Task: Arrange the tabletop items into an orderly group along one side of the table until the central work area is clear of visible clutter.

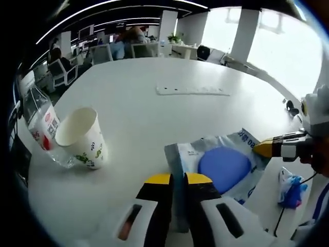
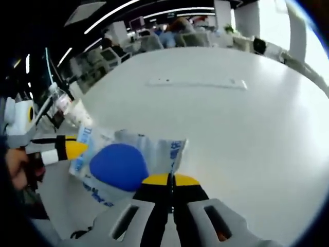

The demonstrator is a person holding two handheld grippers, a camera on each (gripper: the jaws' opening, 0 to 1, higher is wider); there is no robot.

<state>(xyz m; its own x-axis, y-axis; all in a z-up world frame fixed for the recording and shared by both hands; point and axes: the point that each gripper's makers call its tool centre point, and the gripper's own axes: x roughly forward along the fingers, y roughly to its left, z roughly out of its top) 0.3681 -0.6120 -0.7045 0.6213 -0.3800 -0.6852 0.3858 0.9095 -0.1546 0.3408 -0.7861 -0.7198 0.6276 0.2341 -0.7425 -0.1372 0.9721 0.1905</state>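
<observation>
Open-plan office chairs and desks ring a broad white surface (image 1: pixel 154 118), bare through its middle apart from a flat white power strip (image 1: pixel 193 90) toward twelve o'clock. In the left gripper view a paper cup (image 1: pixel 82 138) leans at nine o'clock, touching a clear plastic bottle (image 1: pixel 43 126) just beyond it, and a small blue crumpled object (image 1: pixel 292 188) lies at four o'clock.

Between the two tools is a wet-wipe pack (image 1: pixel 221 164) with a round blue lid. The left claw (image 1: pixel 177 180) is closed on one edge of the pack, its yellow tips pinching the film. In the right gripper view the right claw (image 2: pixel 170 180) is clamped on the opposite edge of the same pack (image 2: pixel 123 164), so it hangs held between both.

My judgement is that the step in hand is carrying the pack to the group by the cup and bottle. To do it well, move both hands together at one height so the soft film neither stretches nor tears. Set it down flat beside the cup without nudging that tilted cup, which looks easily toppled. Release one claw only once the pack rests fully.
</observation>
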